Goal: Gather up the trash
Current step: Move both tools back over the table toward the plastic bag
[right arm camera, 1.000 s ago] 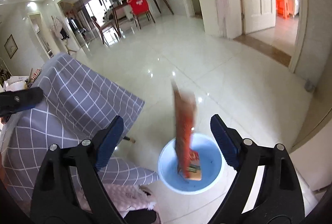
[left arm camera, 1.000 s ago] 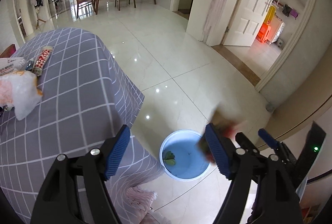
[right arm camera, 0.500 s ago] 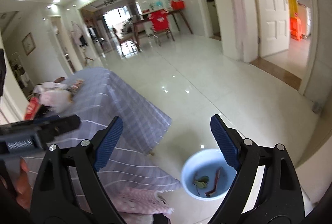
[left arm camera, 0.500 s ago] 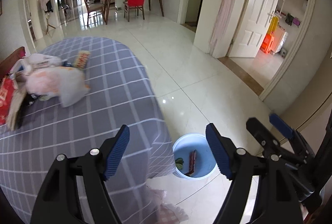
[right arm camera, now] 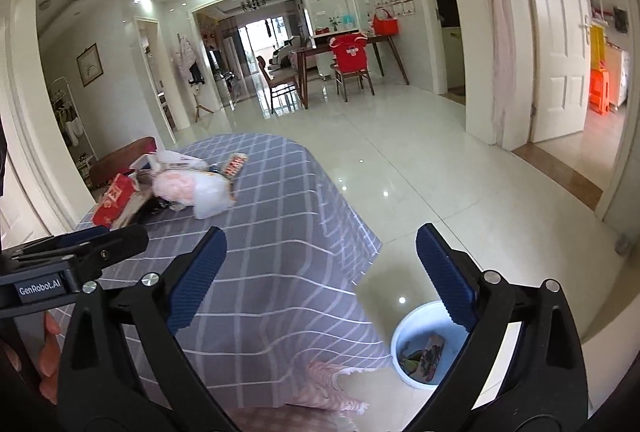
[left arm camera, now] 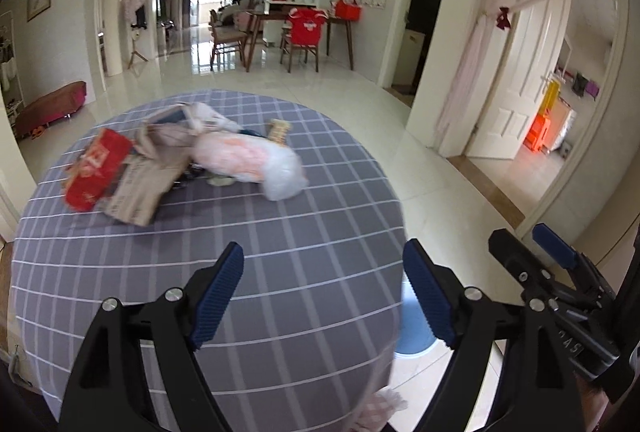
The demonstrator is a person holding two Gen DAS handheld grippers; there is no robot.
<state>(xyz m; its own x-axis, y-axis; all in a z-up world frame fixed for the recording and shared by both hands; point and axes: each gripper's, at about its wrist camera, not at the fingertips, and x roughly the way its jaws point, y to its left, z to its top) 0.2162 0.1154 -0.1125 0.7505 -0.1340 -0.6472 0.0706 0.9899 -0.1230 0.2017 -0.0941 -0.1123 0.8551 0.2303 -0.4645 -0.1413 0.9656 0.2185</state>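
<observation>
A heap of trash lies on the far part of the grey checked tablecloth (left arm camera: pixel 280 232): a red packet (left arm camera: pixel 96 168), brown paper (left arm camera: pixel 140 188), a whitish plastic bag (left arm camera: pixel 248 160) and a small snack wrapper (left arm camera: pixel 279 131). The same bag (right arm camera: pixel 192 188) and red packet (right arm camera: pixel 116 196) show in the right wrist view. A pale blue bucket (right arm camera: pixel 424 348) stands on the floor by the table's right side with wrappers inside. My left gripper (left arm camera: pixel 322 296) hangs over the near cloth, jaws opening, nothing between them. My right gripper (right arm camera: pixel 320 280) is also opening and holds nothing.
Glossy white tiled floor (right arm camera: pixel 440 184) spreads to the right of the table. A dining table with chairs (left arm camera: pixel 296 36) stands far back. A white door (right arm camera: pixel 560 44) and doorway are at the right. A low brown bench (left arm camera: pixel 52 104) sits at the far left.
A red wrapper fell from my right gripper into the bucket. Both grippers rose and swung left, from over the bucket to over the table, and the trash heap came into view.
</observation>
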